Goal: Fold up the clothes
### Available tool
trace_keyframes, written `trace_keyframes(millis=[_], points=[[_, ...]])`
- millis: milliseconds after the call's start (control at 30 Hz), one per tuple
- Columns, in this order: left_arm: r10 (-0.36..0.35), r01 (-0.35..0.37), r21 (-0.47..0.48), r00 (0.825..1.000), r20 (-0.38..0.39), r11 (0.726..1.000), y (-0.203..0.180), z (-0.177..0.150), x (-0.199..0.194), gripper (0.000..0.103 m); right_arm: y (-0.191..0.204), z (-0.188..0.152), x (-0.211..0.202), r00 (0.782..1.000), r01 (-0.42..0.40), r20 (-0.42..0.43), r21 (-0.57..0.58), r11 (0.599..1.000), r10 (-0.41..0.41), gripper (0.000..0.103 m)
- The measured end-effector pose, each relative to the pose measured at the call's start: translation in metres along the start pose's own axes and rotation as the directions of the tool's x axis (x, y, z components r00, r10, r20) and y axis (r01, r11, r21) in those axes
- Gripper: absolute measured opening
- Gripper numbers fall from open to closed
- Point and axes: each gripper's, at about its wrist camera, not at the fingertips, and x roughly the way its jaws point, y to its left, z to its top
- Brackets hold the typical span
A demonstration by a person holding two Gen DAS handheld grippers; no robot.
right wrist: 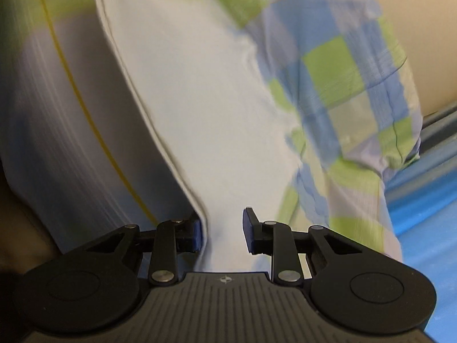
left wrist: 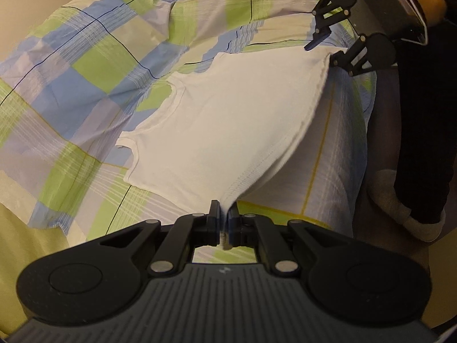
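**Desk:** What is lying where?

**Photographer:** A white sleeveless cotton top is lying across the centre of the left wrist frame on a checked green, blue and lilac bed sheet. Its long axis is running from the hem at lower right to the neckline and straps at centre left. No containers are showing.

**Desk:** And the grippers?

**Photographer:** The left gripper, at bottom centre, is pinching a hem corner, jaws clenched on the fabric. The right gripper, at upper right, is standing with jaws parted at the opposite hem corner. In the blurred right wrist view, cloth is passing between its blue pads, unclamped.
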Motion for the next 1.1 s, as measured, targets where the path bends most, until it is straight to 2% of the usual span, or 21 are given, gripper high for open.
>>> trace_keyframes(millis=[100, 200, 267, 400, 567, 667, 767, 867, 1000, 1100], points=[[0.003, -0.003, -0.001, 1.000, -0.002, 1.000, 0.002, 0.002, 0.003, 0.003, 0.002, -0.016, 0.006, 1.000, 0.012, -0.001, -0.062, 0.998, -0.012, 0.023], [0.004, -0.003, 0.009, 1.000, -0.009, 1.000, 0.003, 0.003, 0.004, 0.003, 0.003, -0.024, 0.005, 1.000, -0.002, -0.016, -0.069, 0.998, 0.001, 0.000], [-0.005, 0.005, 0.019, 1.000, -0.008, 1.000, 0.001, 0.003, -0.004, 0.003, 0.000, -0.027, -0.004, 1.000, -0.019, -0.013, -0.041, 0.999, 0.018, 0.000], [-0.040, 0.040, 0.040, 0.999, -0.008, 0.998, -0.006, -0.002, -0.039, 0.002, -0.007, -0.031, -0.048, 0.997, -0.070, 0.034, -0.018, 0.997, 0.070, 0.000], [-0.112, 0.112, -0.004, 0.994, -0.003, 0.994, 0.006, -0.003, -0.074, 0.002, -0.023, -0.030, -0.097, 0.984, -0.160, 0.079, -0.014, 0.987, 0.161, 0.000], [-0.114, 0.114, -0.031, 0.993, 0.006, 0.993, 0.032, 0.010, -0.061, 0.003, -0.044, -0.018, -0.096, 0.977, -0.193, 0.082, -0.045, 0.980, 0.196, 0.000], [-0.117, 0.117, -0.079, 0.993, 0.011, 0.990, 0.065, 0.025, -0.030, 0.003, -0.075, -0.002, -0.064, 0.970, -0.234, 0.061, -0.040, 0.971, 0.237, 0.000], [-0.136, 0.133, -0.143, 0.991, -0.011, 0.981, 0.098, 0.036, 0.018, 0.003, -0.110, 0.013, -0.011, 0.938, -0.345, 0.017, 0.027, 0.938, 0.345, 0.000], [-0.202, 0.186, -0.270, 0.979, -0.032, 0.945, 0.135, 0.026, 0.085, 0.003, -0.137, 0.022, 0.069, 0.872, -0.478, -0.042, 0.138, 0.868, 0.487, 0.000], [-0.236, 0.206, -0.342, 0.971, -0.047, 0.917, 0.147, 0.010, 0.120, 0.006, -0.148, 0.018, 0.111, 0.822, -0.542, -0.027, 0.270, 0.796, 0.569, 0.002]])
